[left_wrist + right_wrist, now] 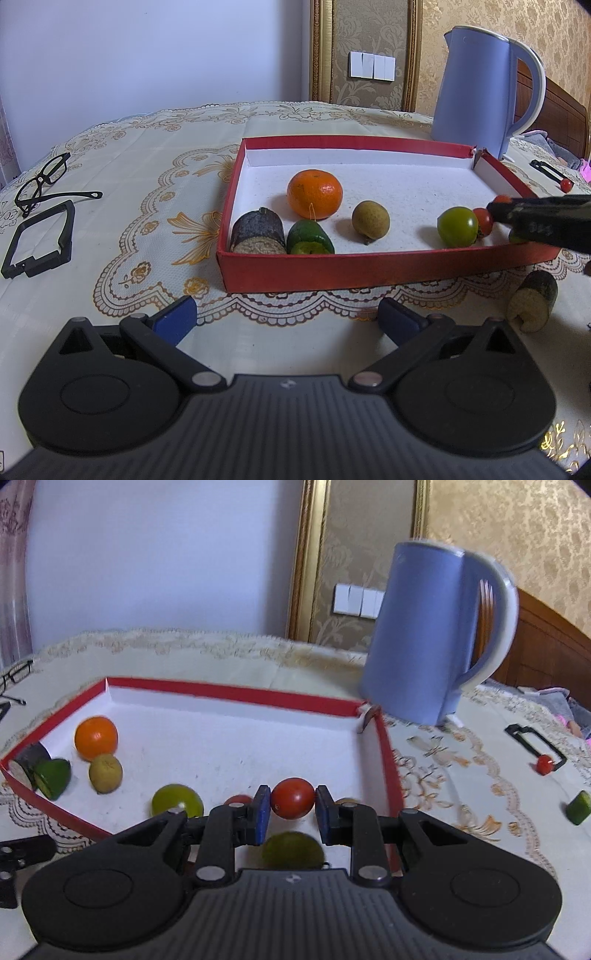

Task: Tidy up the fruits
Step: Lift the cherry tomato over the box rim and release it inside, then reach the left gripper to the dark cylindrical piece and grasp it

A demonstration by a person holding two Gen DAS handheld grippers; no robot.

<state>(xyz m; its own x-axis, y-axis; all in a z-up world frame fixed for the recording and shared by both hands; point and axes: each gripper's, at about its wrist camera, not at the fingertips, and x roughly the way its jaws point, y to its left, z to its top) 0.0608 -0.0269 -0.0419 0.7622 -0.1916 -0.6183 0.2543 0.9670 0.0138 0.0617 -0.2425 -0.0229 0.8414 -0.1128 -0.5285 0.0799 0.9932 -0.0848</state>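
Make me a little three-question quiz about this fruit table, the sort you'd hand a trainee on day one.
1. True or false: the right claw is pinching a red cherry tomato over the red box.
2. Which thing lies outside the box?
A. the orange
B. the cut green piece on the tablecloth
C. the green tomato
3. Fill in: the left claw hangs in front of the box with its jaws ____ and nothing between them.

Key: 1 true; 2 B; 3 open.
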